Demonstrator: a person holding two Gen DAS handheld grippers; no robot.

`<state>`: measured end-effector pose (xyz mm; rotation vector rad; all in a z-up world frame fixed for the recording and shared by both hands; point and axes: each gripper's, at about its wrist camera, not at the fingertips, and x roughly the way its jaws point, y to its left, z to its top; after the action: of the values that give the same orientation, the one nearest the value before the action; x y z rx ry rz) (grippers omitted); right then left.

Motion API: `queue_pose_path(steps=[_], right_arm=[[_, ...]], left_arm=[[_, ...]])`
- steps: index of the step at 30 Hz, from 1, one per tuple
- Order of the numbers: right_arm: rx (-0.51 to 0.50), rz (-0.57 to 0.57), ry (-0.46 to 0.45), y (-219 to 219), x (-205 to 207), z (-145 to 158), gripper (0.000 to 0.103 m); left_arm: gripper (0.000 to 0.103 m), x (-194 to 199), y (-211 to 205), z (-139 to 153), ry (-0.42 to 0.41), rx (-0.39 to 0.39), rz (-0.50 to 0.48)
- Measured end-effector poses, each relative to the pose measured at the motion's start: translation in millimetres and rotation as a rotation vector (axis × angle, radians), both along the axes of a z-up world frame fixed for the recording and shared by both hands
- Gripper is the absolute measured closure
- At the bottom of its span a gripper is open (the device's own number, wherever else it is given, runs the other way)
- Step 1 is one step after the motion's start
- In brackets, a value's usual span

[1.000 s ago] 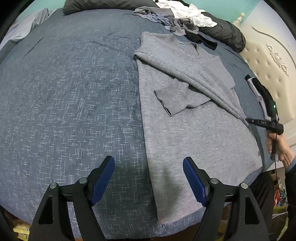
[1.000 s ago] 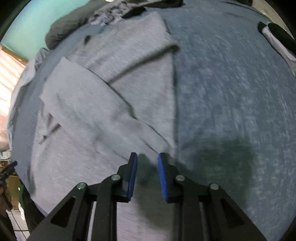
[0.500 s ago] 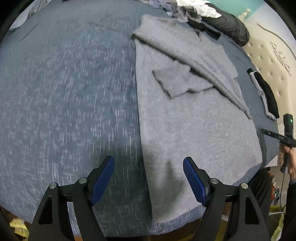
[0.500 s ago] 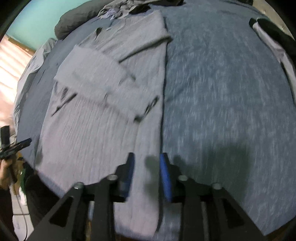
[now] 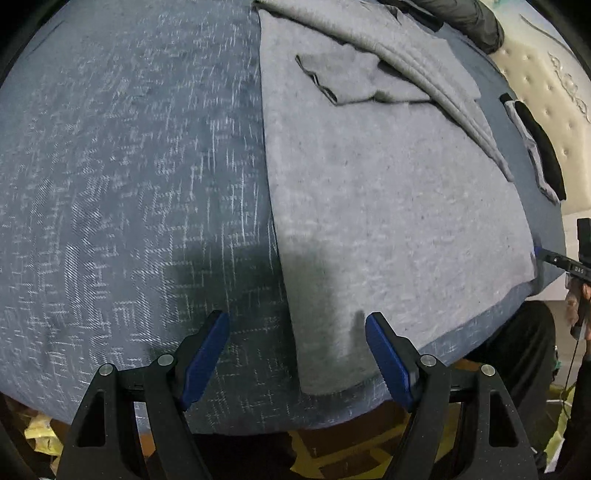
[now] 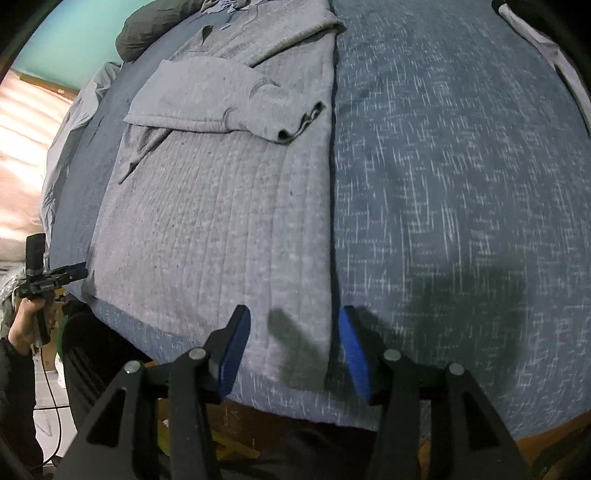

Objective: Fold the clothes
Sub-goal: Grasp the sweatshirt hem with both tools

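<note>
A grey knit sweater (image 5: 388, 192) lies flat on the blue bedspread (image 5: 129, 184), both sleeves folded in across its chest. My left gripper (image 5: 297, 358) is open and empty, hovering over the sweater's near hem corner (image 5: 325, 380). In the right wrist view the sweater (image 6: 221, 206) fills the left half. My right gripper (image 6: 293, 347) is open and empty, its fingers astride the other hem corner (image 6: 306, 373) by the bed's front edge. Each gripper shows in the other's view, the right one (image 5: 554, 258) and the left one (image 6: 55, 277).
A pile of other clothes and dark pillows (image 5: 461, 18) lies at the bed's far end. A black and grey garment (image 5: 535, 147) lies near the cream tufted headboard (image 5: 554, 92). The bed's front edge (image 6: 332, 410) drops to the floor just under both grippers.
Both grippers have drawn back along the sweater from its sleeves to the hem at the bed's near edge. My right gripper's fingers have spread apart.
</note>
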<state>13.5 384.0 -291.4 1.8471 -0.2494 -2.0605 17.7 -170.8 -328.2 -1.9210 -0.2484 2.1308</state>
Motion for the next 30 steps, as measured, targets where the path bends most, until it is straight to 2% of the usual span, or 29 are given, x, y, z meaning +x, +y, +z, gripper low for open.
queue_pose_path(steps=[7,9,11,15,22,28,29,30], right_arm=[[-0.023,-0.014,-0.015,6.3,6.2,-5.5,0.051],[-0.019,-0.009,-0.022,1.8,6.4,-9.6,0.051],[-0.022,-0.01,-0.027,-2.4,5.9,-13.2,0.051],[-0.017,0.001,-0.027,-9.7,6.4,-16.6,0.051],[-0.04,0.011,-0.018,-14.1,5.9,-13.4,0.051],[-0.051,-0.008,-0.021,-12.2,3.9,-19.4,0.051],[-0.052,-0.008,-0.018,-12.5,4.1,-19.6,0.055],[-0.05,-0.005,-0.009,-13.2,4.9,-18.3,0.065]], left_arm=[[0.027,6.2,-1.4,-4.0,0.01,0.049,0.013],[0.034,6.8,-3.2,-4.2,0.012,0.065,0.016],[0.05,7.2,-5.6,-4.1,0.012,0.084,0.021],[0.053,12.8,-8.2,-4.6,0.01,0.093,0.013],[0.071,20.5,-9.8,2.2,0.016,0.142,-0.022],[0.071,21.0,-9.9,-6.0,0.008,0.124,-0.019],[0.071,21.3,-8.5,-8.4,0.004,0.122,-0.021],[0.071,21.9,-6.9,-10.1,0.004,0.12,-0.024]])
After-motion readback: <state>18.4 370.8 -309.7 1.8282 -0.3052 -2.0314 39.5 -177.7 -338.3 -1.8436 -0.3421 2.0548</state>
